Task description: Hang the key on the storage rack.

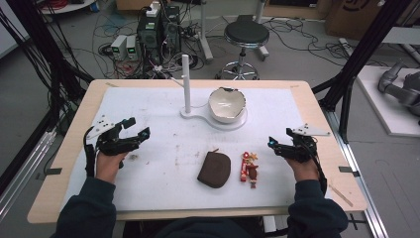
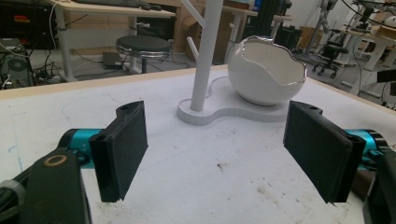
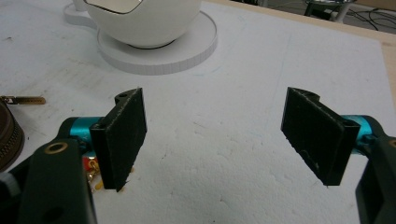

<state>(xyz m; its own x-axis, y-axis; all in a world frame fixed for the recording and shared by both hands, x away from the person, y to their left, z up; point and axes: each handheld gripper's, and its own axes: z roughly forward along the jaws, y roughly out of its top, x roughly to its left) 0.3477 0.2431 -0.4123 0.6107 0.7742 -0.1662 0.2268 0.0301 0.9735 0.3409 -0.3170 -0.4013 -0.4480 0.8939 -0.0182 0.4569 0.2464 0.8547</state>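
A: Item one, left side of the frame?
B: Left gripper (image 1: pixel 133 128), held in the person's left hand (image 1: pixel 110 163) over the white mat (image 1: pixel 148 106). Jaws spread wide, nothing between them. In the left gripper view its pads (image 2: pixel 123 149) stand far apart over bare mat.

A: Upper centre?
B: White stand (image 1: pixel 187 82), an upright post on a flat base. A white egg-shaped bowl (image 1: pixel 226 104) with a jagged rim sits on the round end of that base, just right of the post. The left gripper view has the bowl (image 2: pixel 266 72) ahead and to the upper right, well apart from the jaws.

A: Lower centre?
B: Brown zip pouch (image 1: pixel 214 169), lying flat on the mat. Just beside it to the right, a small red and yellow figure charm (image 1: pixel 249 168), close but apart from the pouch as far as I can tell.

A: Right side?
B: Right gripper (image 1: pixel 278 139), in the right hand (image 1: pixel 303 167), resting low over the mat. Jaws wide here too, holding nothing. In the right gripper view the pouch's edge (image 3: pixel 8 135) shows at the left border, and a bit of the charm (image 3: pixel 91 170) peeks from behind the left pad.

A: Beyond the table?
B: Black stool (image 1: pixel 246 35), upper centre, on a floor strewn with cables.
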